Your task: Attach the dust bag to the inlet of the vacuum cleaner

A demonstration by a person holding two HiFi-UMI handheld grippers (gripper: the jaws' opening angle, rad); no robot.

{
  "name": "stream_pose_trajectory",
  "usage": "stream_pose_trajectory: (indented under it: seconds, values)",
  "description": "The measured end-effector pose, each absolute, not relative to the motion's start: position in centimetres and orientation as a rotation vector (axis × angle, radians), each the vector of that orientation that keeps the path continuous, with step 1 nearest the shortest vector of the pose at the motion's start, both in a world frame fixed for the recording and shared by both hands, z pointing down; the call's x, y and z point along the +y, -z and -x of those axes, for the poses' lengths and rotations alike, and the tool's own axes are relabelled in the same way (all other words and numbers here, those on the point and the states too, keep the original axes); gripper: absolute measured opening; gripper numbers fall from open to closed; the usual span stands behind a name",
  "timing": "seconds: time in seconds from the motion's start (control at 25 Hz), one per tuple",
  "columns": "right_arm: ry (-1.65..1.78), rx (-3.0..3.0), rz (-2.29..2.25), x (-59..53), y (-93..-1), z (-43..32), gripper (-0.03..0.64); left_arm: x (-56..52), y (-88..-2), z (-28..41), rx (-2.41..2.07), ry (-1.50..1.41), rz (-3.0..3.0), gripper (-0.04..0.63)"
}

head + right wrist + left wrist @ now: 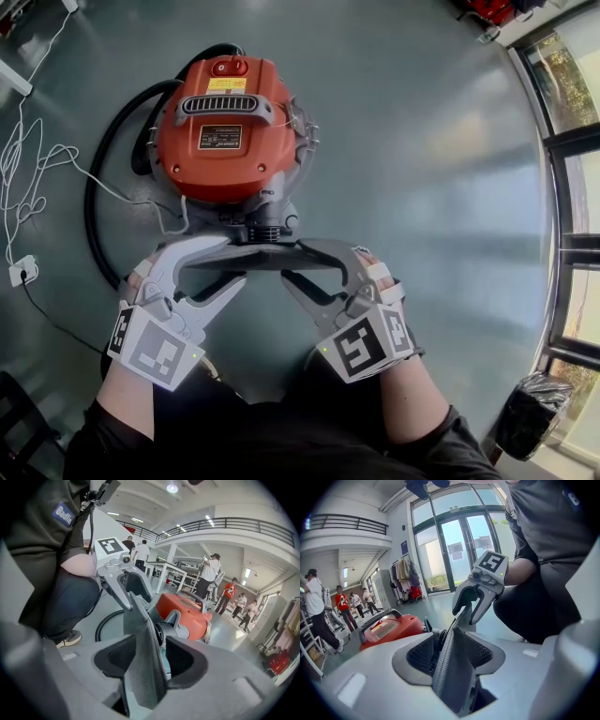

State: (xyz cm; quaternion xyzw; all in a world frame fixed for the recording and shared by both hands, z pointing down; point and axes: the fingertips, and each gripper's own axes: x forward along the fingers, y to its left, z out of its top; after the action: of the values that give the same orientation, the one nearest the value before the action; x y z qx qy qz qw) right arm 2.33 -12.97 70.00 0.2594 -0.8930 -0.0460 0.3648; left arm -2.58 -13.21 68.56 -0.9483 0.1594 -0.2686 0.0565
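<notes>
An orange vacuum cleaner stands on the grey floor, its grey inlet facing me. A flat grey dust bag lies edge-on right in front of the inlet, stretched between both grippers. My left gripper is open, and the bag's left end passes between its jaws without being pinched. My right gripper is open in the same way around the bag's right end. In the left gripper view the mesh bag stands free between the pads. The right gripper view shows the same bag with gaps on both sides.
A black hose loops round the vacuum's left side. A white cable runs to a power strip at far left. Glass doors line the right, with a black bag below them. People stand far off.
</notes>
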Motion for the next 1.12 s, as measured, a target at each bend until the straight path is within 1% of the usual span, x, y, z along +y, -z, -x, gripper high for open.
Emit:
stream_pose_trajectory:
  seconds: [0.36,0.64,1.12]
  values:
    - [0.086,-2.246,-0.719,-12.6,-64.7,-3.2,0.183,-14.0,-61.4,4.1,0.611,0.806,2.923,0.218]
    - [-0.012,-2.247,-0.717,-10.6,-56.8,-3.0,0.183,-12.2,-52.9,4.1,0.633,0.818,2.996,0.219]
    - [-0.098,-2.259,-0.658,-5.2,-43.2,-1.9,0.183,-7.7,-38.6,6.1,0.7,0.877,3.048,0.213]
